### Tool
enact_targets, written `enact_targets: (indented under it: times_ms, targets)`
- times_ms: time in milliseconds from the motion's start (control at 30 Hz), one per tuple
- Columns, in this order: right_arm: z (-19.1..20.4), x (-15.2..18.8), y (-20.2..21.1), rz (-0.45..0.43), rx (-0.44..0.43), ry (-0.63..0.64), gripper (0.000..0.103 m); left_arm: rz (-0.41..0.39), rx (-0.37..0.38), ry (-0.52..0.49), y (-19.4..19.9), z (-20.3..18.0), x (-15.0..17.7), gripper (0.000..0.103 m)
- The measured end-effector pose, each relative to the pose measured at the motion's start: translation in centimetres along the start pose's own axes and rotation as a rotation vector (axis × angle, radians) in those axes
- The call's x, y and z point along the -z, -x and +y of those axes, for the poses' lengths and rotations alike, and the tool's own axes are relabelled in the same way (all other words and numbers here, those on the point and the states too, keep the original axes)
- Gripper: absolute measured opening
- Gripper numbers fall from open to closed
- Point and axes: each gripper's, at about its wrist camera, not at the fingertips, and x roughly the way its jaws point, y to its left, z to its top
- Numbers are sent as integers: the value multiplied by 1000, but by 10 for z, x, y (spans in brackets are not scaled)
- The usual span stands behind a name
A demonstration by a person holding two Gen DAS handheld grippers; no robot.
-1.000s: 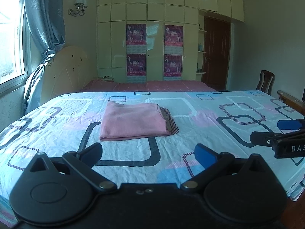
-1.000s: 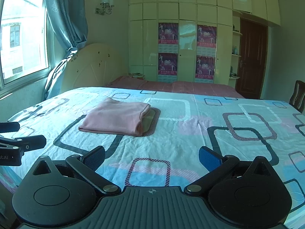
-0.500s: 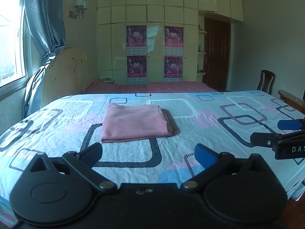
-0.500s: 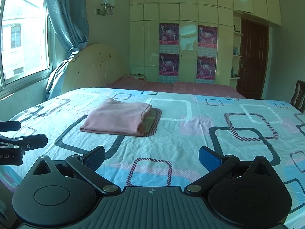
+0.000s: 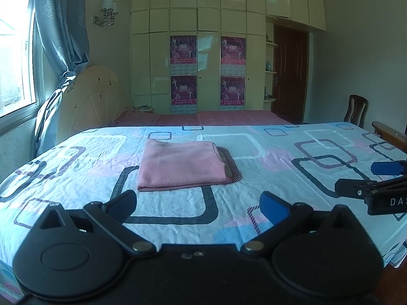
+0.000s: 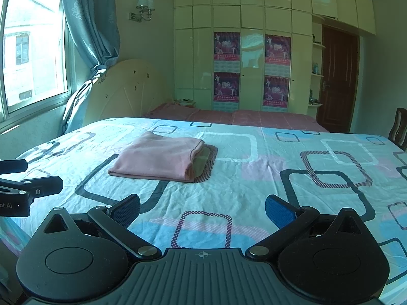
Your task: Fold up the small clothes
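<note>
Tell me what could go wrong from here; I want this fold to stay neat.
The pink garment is already folded on the bedsheet, so another grab could undo it. Both the left gripper and right gripper are open and low; pushing forward might drag the wrinkled sheet and shift the stack.

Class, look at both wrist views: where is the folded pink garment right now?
The folded pink garment lies on the patterned bedsheet, left of centre in both views, ahead of both open claws and touching neither.

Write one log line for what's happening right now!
cloth: pink, folded, on bed | left gripper: open, empty, off cloth | right gripper: open, empty, off cloth
</note>
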Motion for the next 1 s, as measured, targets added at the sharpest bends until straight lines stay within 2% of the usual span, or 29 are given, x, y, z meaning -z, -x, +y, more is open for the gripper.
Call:
enact_targets:
  times_ms: [1000]
  targets:
    - [0,1,-2,0,-8,10,103,-8,-14,7,-1,4,-1,102]
